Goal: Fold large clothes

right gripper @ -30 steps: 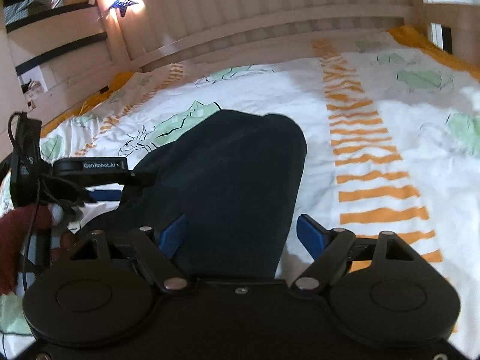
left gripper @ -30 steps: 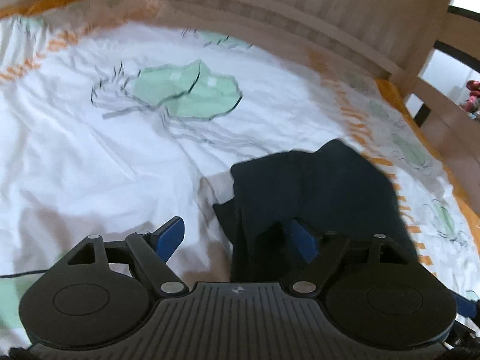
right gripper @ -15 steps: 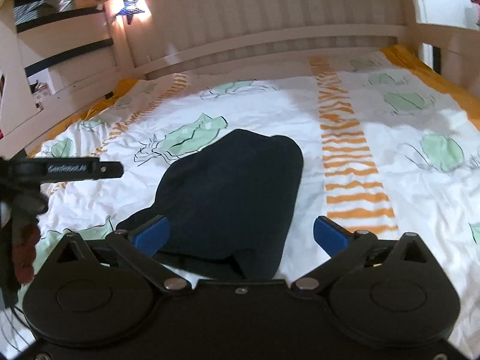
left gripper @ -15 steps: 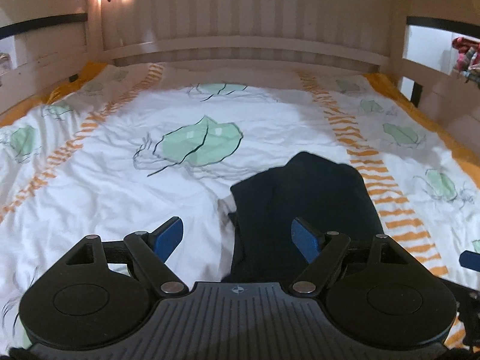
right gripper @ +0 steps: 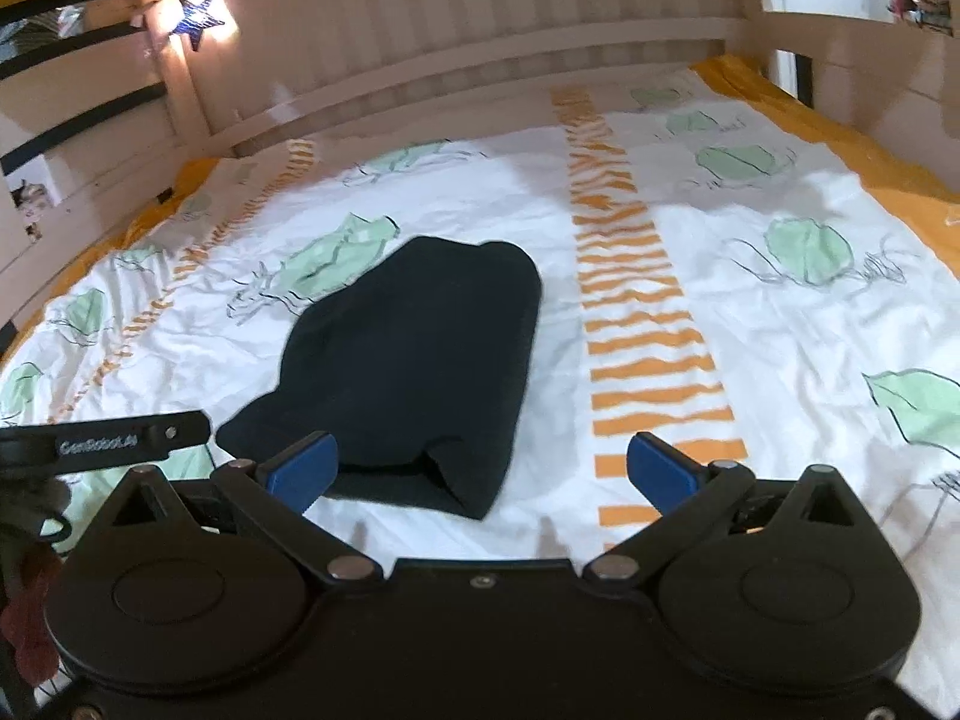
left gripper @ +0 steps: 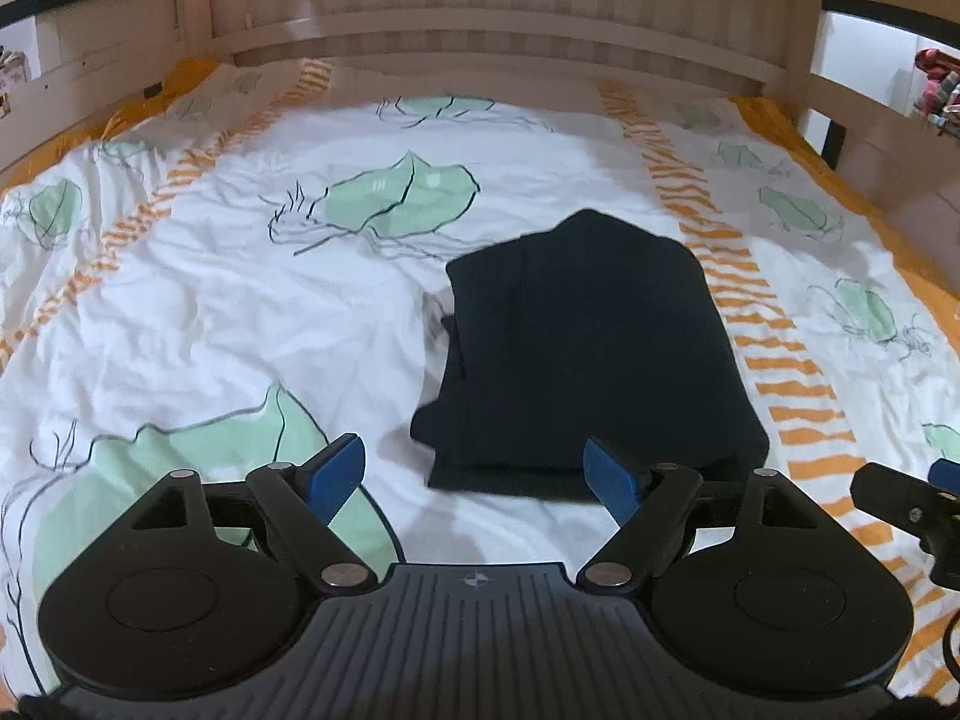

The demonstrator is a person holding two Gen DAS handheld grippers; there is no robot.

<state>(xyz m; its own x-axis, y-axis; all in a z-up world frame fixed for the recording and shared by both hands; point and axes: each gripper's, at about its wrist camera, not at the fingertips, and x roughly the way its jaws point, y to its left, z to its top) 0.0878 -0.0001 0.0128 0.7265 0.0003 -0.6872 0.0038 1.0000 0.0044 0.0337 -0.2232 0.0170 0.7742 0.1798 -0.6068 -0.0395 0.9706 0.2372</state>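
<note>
A dark navy garment (left gripper: 591, 354) lies folded in a compact stack on the white bedspread (left gripper: 210, 312), and it also shows in the right wrist view (right gripper: 414, 372). My left gripper (left gripper: 480, 477) is open and empty, hovering above the bed just short of the garment's near edge. My right gripper (right gripper: 483, 471) is open and empty, also held back from the garment's near edge. Neither touches the cloth. The right gripper's finger shows at the right edge of the left wrist view (left gripper: 900, 498). The left gripper's arm shows at the left of the right wrist view (right gripper: 108, 438).
The bedspread has green leaf prints and orange striped bands (right gripper: 636, 312). A wooden slatted headboard (left gripper: 480, 18) and side rails (right gripper: 90, 138) surround the bed. A star-shaped light (right gripper: 201, 18) hangs at the far left corner.
Both grippers have pulled back and up from the garment. The left gripper's finger was in the cloth a second ago and is now free. The garment now lies flat by itself.
</note>
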